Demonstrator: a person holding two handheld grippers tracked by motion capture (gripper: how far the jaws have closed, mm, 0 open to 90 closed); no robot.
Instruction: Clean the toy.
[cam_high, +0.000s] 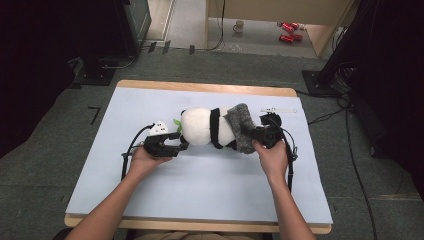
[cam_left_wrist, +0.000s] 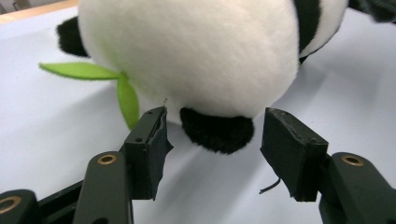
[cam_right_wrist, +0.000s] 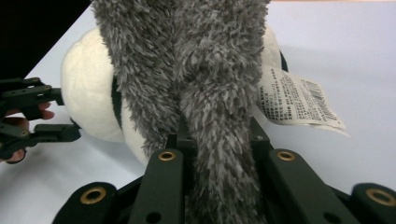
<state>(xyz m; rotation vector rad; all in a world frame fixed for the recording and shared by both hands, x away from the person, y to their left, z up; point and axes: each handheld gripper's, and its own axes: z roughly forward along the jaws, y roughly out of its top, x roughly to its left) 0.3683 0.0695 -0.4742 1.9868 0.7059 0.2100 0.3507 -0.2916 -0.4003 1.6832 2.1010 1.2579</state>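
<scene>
At frame center, we see the right gripper (cam_high: 259, 134) clenched on the grey furry cloth (cam_high: 240, 126) draped over the panda plush (cam_high: 205, 127) lying mid-worktop (cam_high: 150, 190), while the left gripper (cam_high: 180, 142), released with its 2 jaws apart, flanks the plush's black ear (cam_left_wrist: 217, 133).

A wooden-edged table (cam_high: 205, 88) covered by a pale blue sheet (cam_high: 200, 180) stands on grey carpet (cam_high: 45, 150) marked with short strips of black tape (cam_high: 94, 115). Beyond the carpet lies a lighter floor (cam_high: 185, 22), where a mug (cam_high: 239, 26) and red cans (cam_high: 289, 31) sit beside a light wooden cabinet (cam_high: 280, 10). Black cables (cam_high: 357, 170) trail over the carpet at right, dark stands (cam_high: 330, 70) and equipment flank both sides, and a white label strip (cam_high: 278, 109) lies near the table's far edge.
</scene>
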